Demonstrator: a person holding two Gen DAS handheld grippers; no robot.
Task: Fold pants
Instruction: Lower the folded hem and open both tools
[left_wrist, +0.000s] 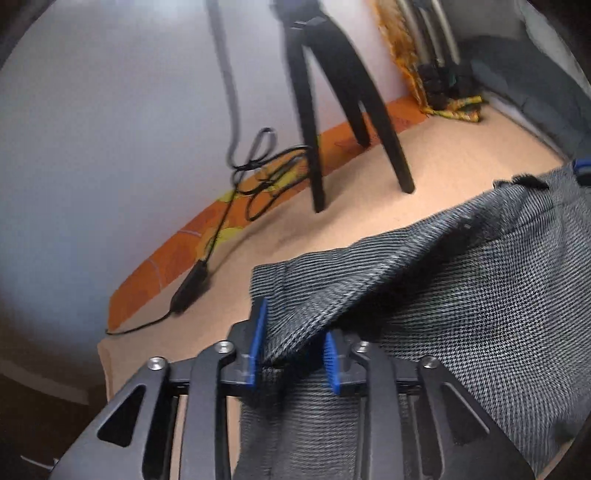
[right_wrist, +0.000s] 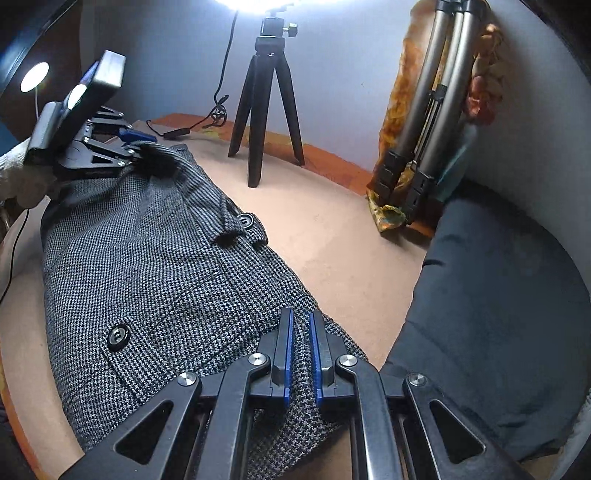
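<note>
Grey houndstooth pants (right_wrist: 155, 266) lie on the tan table (right_wrist: 343, 236), waistband with black buttons facing up. In the left wrist view the pants (left_wrist: 461, 295) are lifted into a fold. My left gripper (left_wrist: 293, 332) has its blue pads around a bunched edge of the cloth and holds it; it also shows in the right wrist view (right_wrist: 136, 142) at the far end of the pants. My right gripper (right_wrist: 301, 332) is shut on the near edge of the pants. The right gripper's blue tip (left_wrist: 581, 168) peeks in at the far right of the left wrist view.
A black mini tripod (right_wrist: 266, 110) stands at the back of the table, with a black cable and inline switch (left_wrist: 192, 284) beside it. A silver tripod (right_wrist: 432, 122) wrapped in orange cloth leans in the corner. A dark blue cushion (right_wrist: 498, 314) lies at the right.
</note>
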